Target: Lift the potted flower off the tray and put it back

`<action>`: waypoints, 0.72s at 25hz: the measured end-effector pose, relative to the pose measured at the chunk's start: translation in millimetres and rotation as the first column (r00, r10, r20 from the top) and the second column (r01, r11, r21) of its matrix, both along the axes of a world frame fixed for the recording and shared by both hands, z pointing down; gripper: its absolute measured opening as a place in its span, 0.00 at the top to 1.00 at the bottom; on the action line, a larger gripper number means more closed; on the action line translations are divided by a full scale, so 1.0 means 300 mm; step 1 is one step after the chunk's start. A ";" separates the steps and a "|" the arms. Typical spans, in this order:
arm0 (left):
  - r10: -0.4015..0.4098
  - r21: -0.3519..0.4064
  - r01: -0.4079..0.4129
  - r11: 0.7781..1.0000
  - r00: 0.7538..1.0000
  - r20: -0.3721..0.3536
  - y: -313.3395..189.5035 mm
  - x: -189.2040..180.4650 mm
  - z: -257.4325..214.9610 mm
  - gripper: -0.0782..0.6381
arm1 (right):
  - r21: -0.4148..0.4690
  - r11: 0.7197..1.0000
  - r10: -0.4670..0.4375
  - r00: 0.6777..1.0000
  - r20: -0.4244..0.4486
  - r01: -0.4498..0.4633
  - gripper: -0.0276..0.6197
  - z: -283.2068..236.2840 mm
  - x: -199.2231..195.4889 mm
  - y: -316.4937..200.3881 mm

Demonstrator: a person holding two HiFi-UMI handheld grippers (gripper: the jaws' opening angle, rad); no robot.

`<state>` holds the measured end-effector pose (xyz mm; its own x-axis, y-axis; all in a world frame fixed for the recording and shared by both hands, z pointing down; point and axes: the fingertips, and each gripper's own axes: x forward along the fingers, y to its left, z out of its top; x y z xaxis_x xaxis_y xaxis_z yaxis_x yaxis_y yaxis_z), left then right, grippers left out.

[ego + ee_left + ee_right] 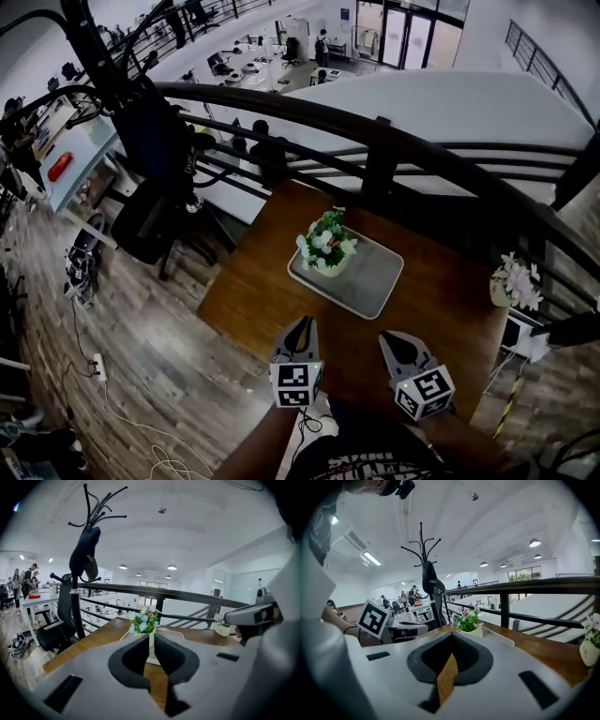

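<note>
The potted flower (pixel 326 246), white and green blooms in a pale pot, stands on the left part of a grey tray (pixel 366 286) on a brown wooden table (pixel 253 291). My left gripper (pixel 303 322) hovers over the table's near edge, short of the tray, its jaws shut and holding nothing. My right gripper (pixel 385 337) is beside it on the right, jaws together and also holding nothing. In the left gripper view the potted flower (pixel 144 622) lies straight ahead of the left gripper (pixel 151 633). In the right gripper view the potted flower (pixel 468 621) and tray (pixel 499 637) sit ahead of the right gripper (pixel 452 637).
A second small potted flower (pixel 514 281) stands at the table's right edge. A dark railing (pixel 375 141) runs behind the table. A coat rack (pixel 141 103) and an office chair (pixel 141 225) stand to the left. A white box (pixel 525 333) sits low at the right.
</note>
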<state>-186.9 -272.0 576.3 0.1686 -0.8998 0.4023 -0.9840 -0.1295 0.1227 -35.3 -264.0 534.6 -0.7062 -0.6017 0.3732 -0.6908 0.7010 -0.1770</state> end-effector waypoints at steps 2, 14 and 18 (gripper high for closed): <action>0.040 -0.017 -0.040 0.999 0.999 0.008 -0.077 0.022 0.054 0.78 | -0.008 1.000 0.004 1.000 0.000 -0.004 0.97 0.020 0.001 -0.042; 0.163 -0.138 -0.157 0.978 0.986 0.039 -0.436 0.041 0.373 0.41 | -0.093 0.995 0.042 0.998 0.052 -0.037 0.97 0.074 0.015 -0.161; 0.159 -0.153 -0.149 0.977 0.986 0.052 -0.536 0.022 0.441 0.31 | -0.135 0.989 0.075 0.994 0.078 -0.064 0.97 0.098 0.025 -0.196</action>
<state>-180.4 -432.7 708.5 0.2704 -0.7947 0.5434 -0.9600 -0.2653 0.0898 -27.8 -322.8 563.9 -0.6960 -0.5995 0.3952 -0.7162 0.6186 -0.3231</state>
